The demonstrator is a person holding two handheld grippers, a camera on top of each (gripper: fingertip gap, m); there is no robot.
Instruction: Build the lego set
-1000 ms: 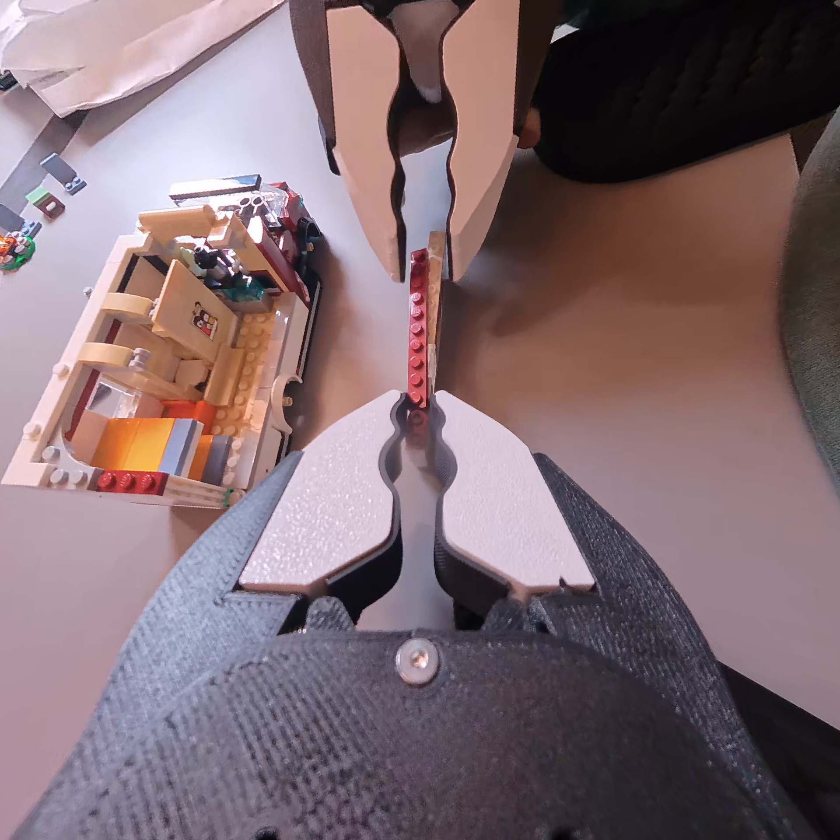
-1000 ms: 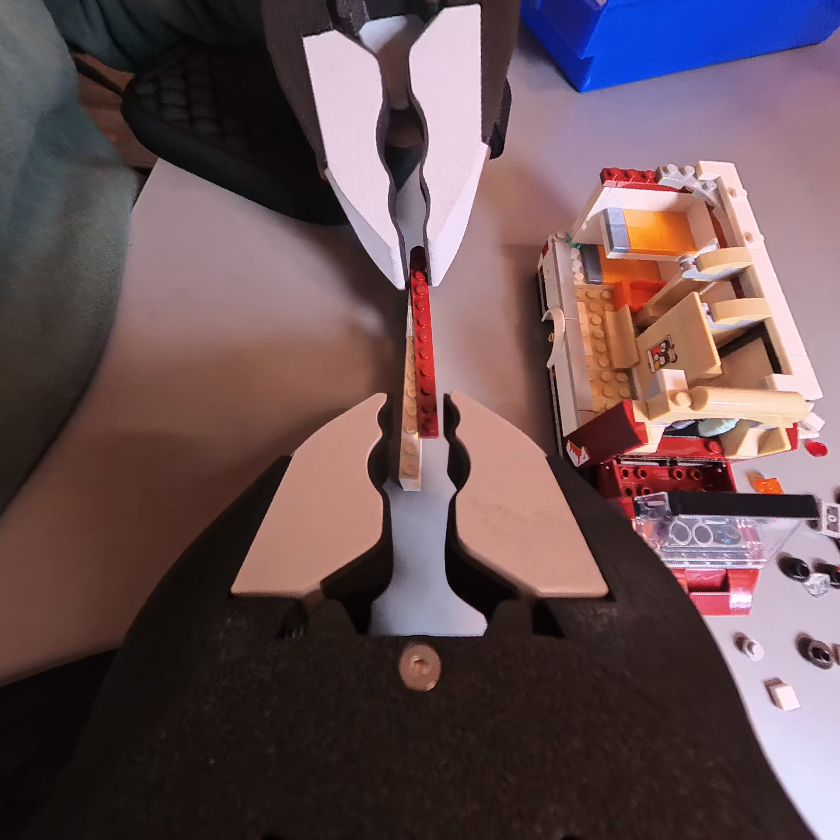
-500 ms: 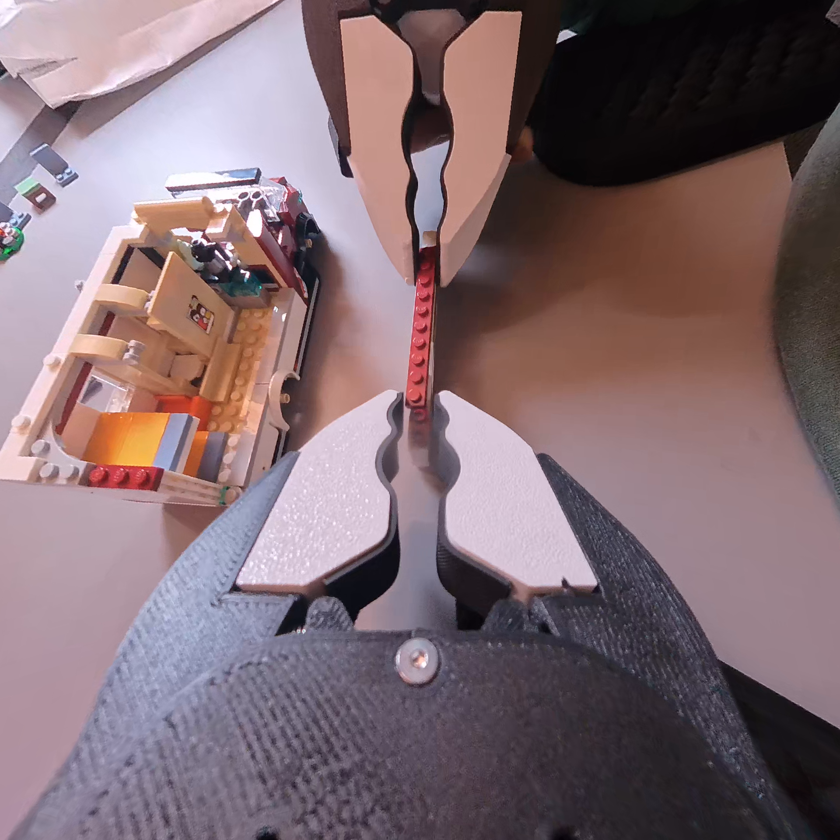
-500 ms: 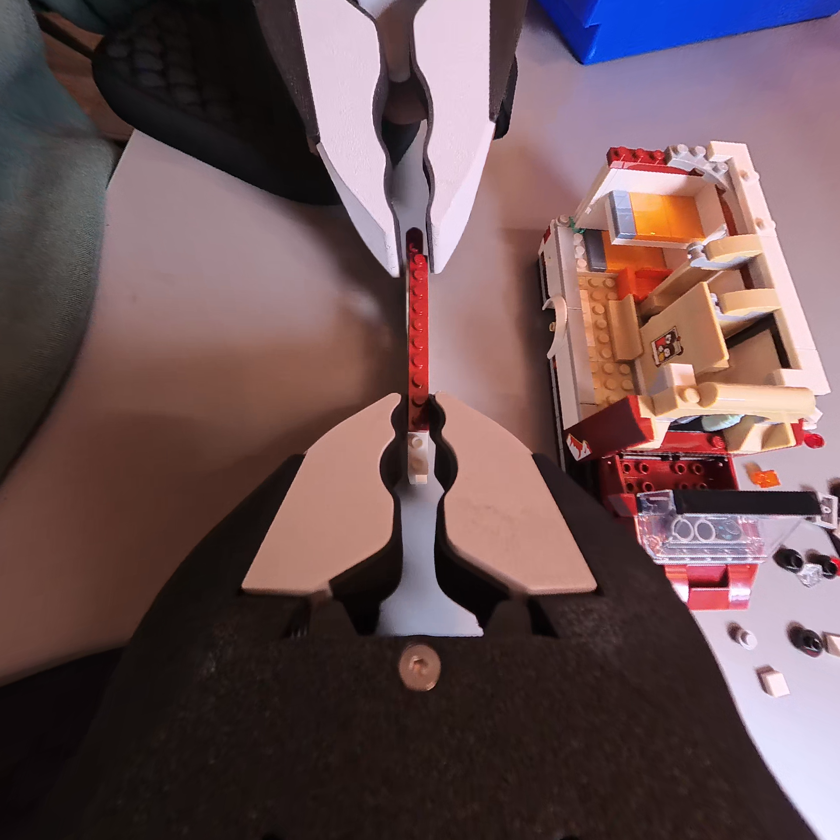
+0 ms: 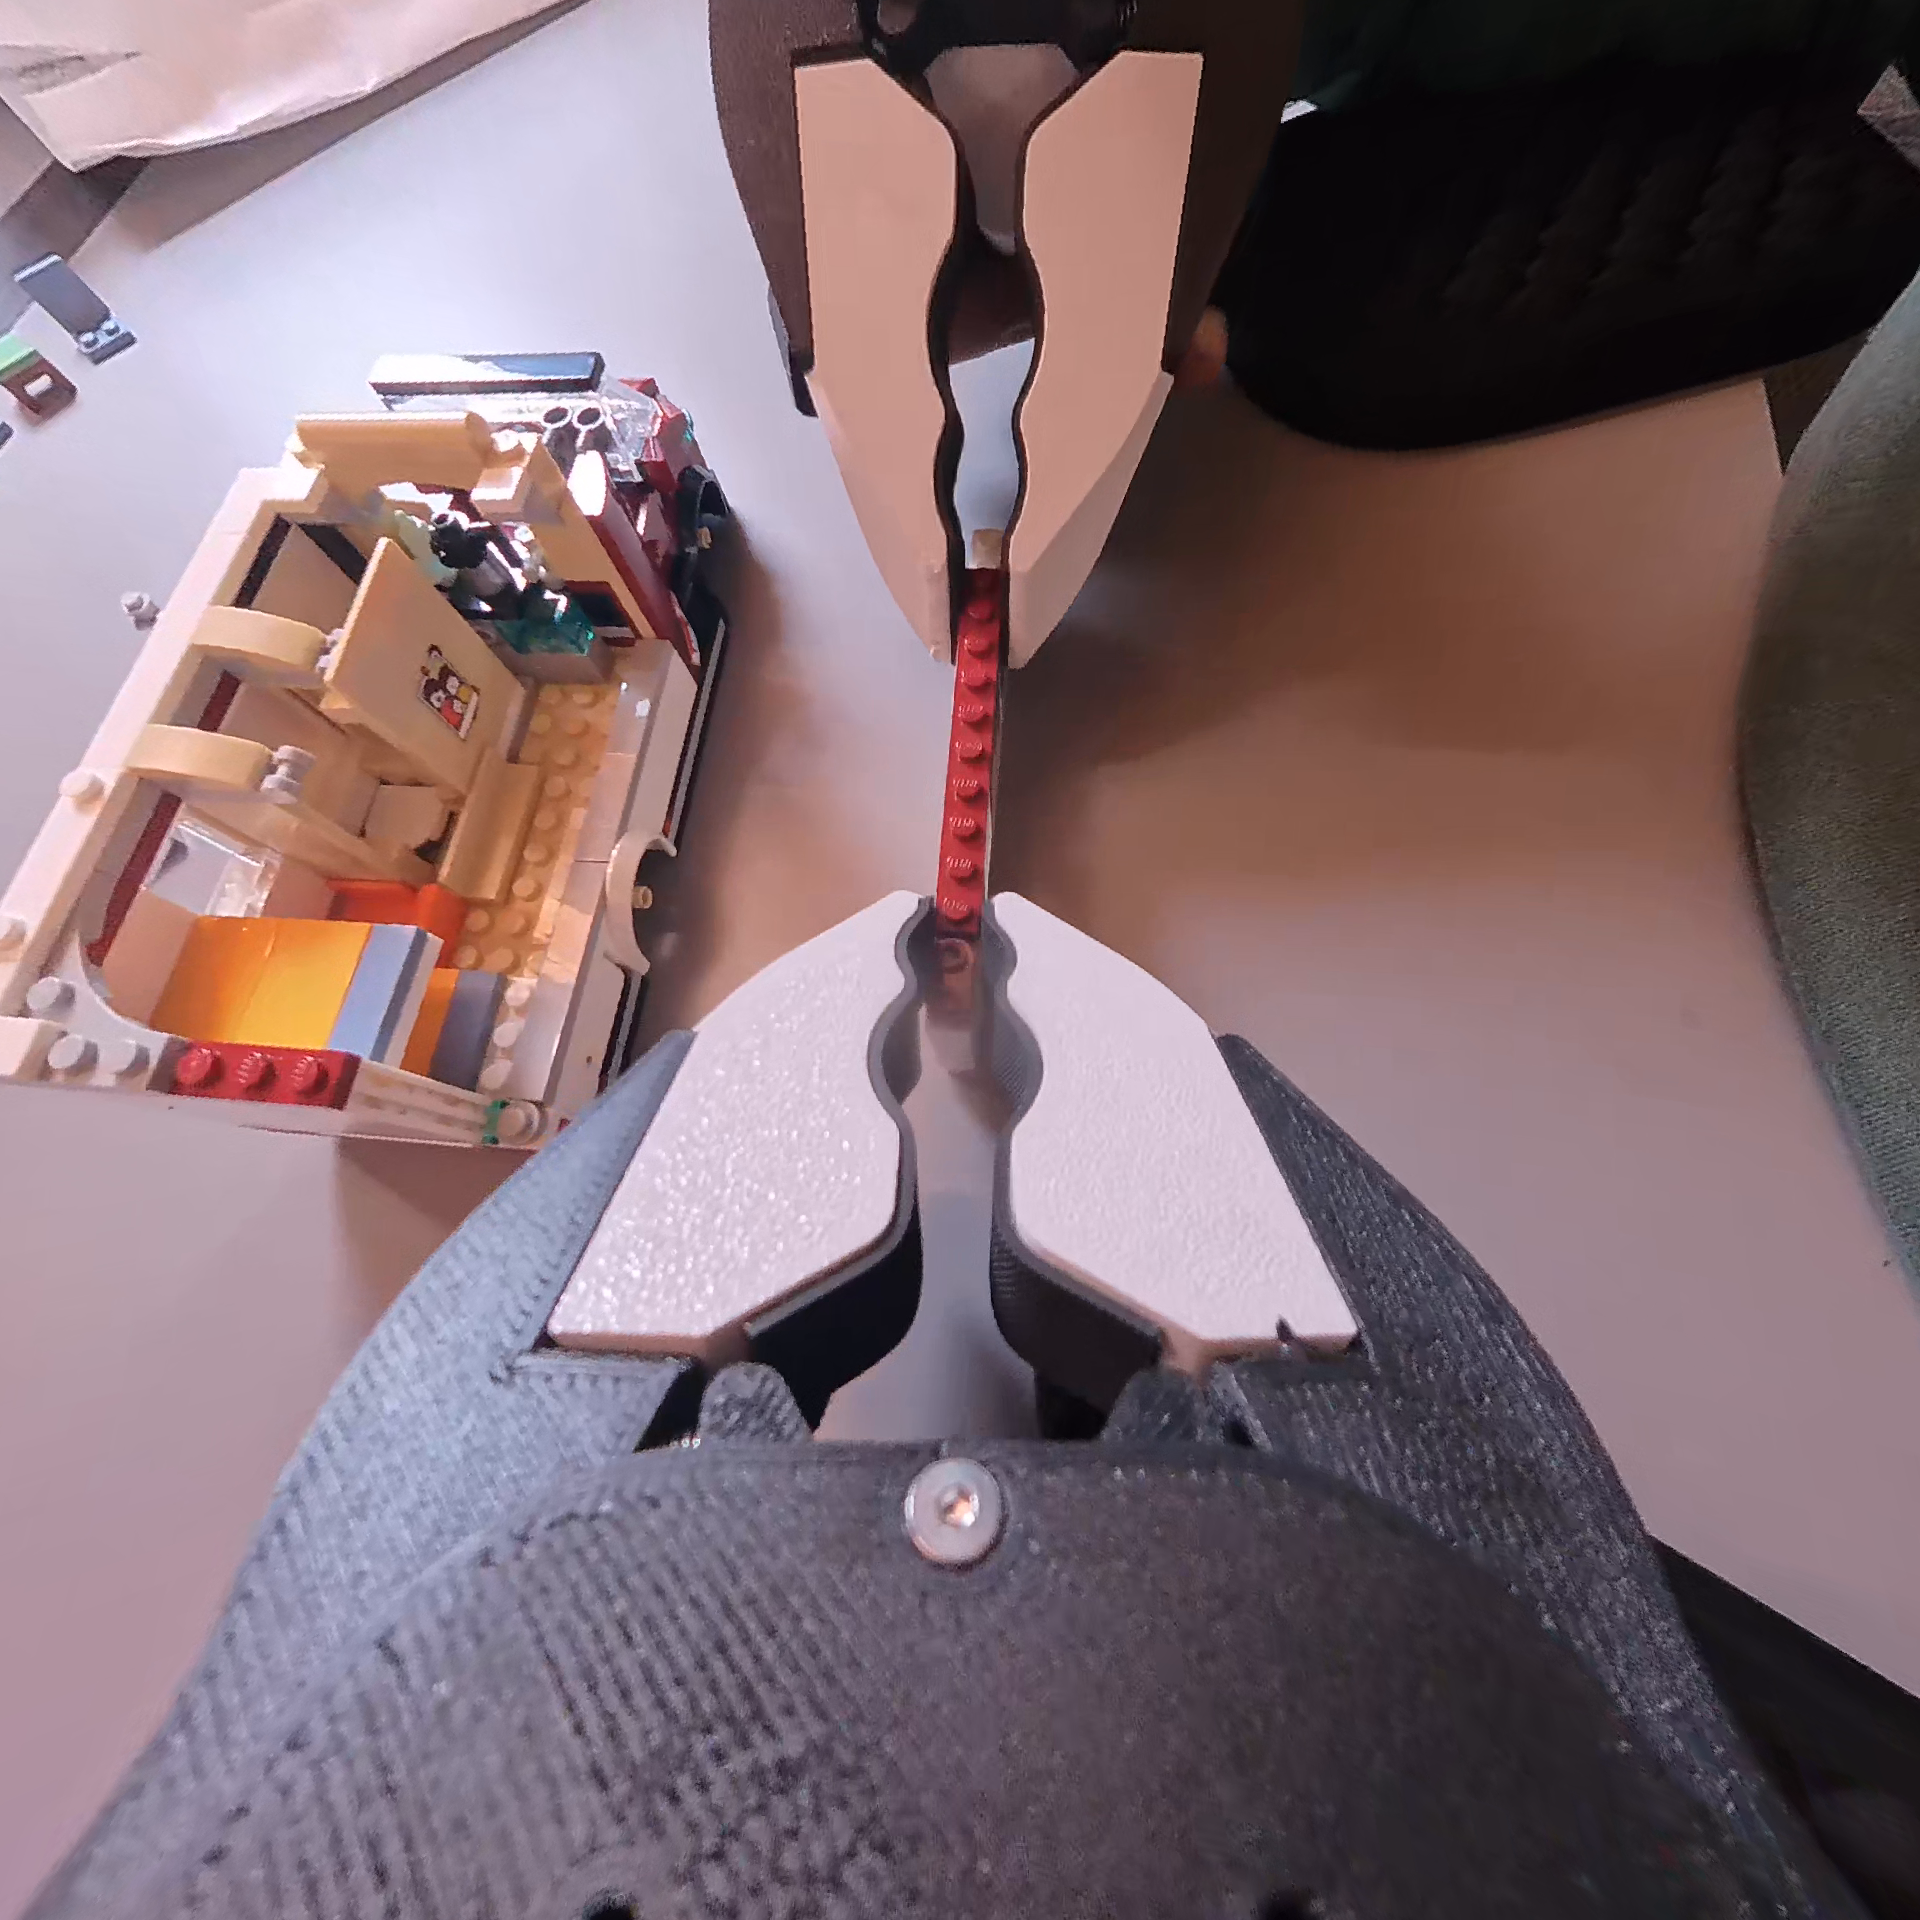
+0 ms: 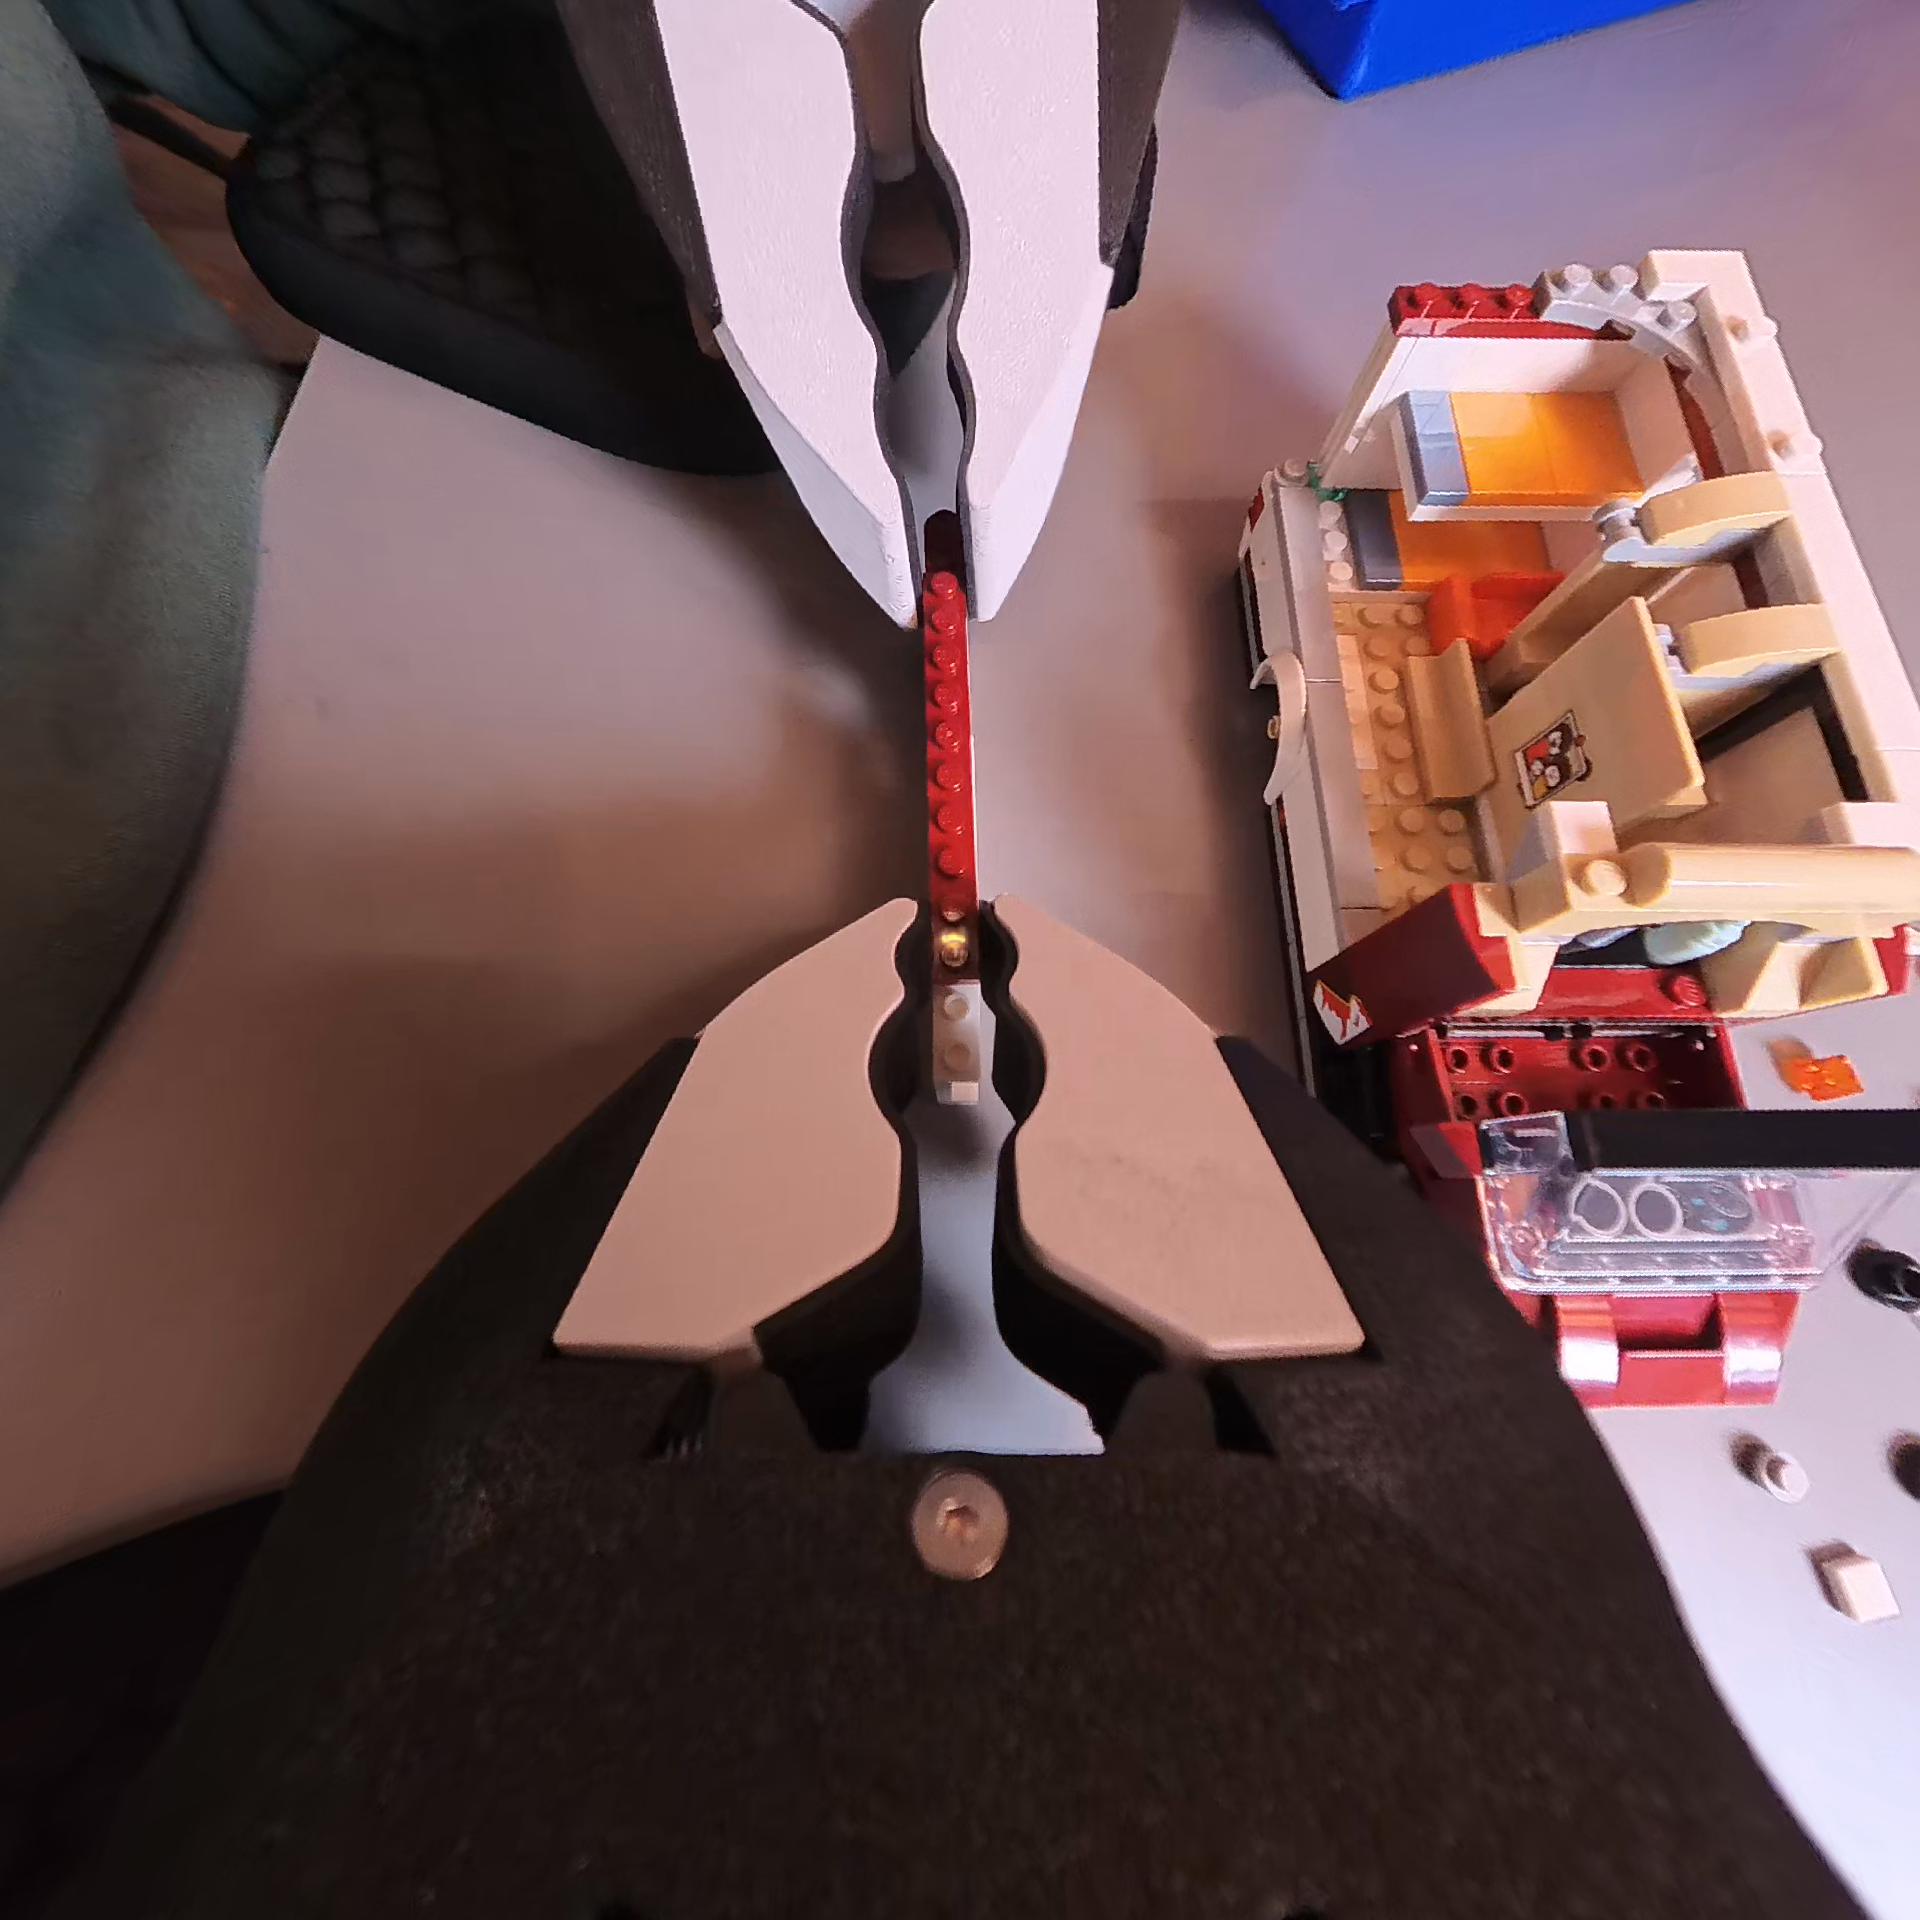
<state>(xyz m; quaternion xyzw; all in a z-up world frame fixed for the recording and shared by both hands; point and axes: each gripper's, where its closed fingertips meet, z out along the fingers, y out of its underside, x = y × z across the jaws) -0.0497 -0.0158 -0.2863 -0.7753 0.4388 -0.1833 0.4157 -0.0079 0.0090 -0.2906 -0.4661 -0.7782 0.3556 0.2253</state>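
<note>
- The left tongs (image 5: 958, 914) are clamped on one end of a long red studded strip (image 5: 971, 769), which is held above the grey counter (image 5: 1403, 935) with a cream strip stacked along its far side.
- The right tongs (image 6: 954, 920) pinch the opposite end of the same strip (image 6: 948, 748), and a short white studded end (image 6: 958, 1049) pokes back between their fingers.
- The two tongs face each other tip to tip along the strip, so each wrist view has the other tool at the top (the right tongs at (image 5: 977, 623), the left at (image 6: 940, 582)).
- Beside the strip, well clear of it, lies a partly built brick model (image 5: 343, 769) with cream walls, tan seats, orange blocks and dark red edging; in the right wrist view it sits on the right (image 6: 1579, 727).
- At the model's near end in the right wrist view is a clear windscreen piece (image 6: 1652, 1216) with a black bar (image 6: 1745, 1138) across it.
- Loose small parts lie on the counter near there: an orange clear bit (image 6: 1823, 1075), a round stud (image 6: 1771, 1470) and a small tan tile (image 6: 1855, 1605).
- A blue bin (image 6: 1600, 42) stands past the model.
- White paper (image 5: 260, 73) and a few small dark pieces (image 5: 78, 312) lie at the far left in the left wrist view.
- A black mesh chair (image 5: 1558, 260) sits at the counter's edge behind the right tongs.
</note>
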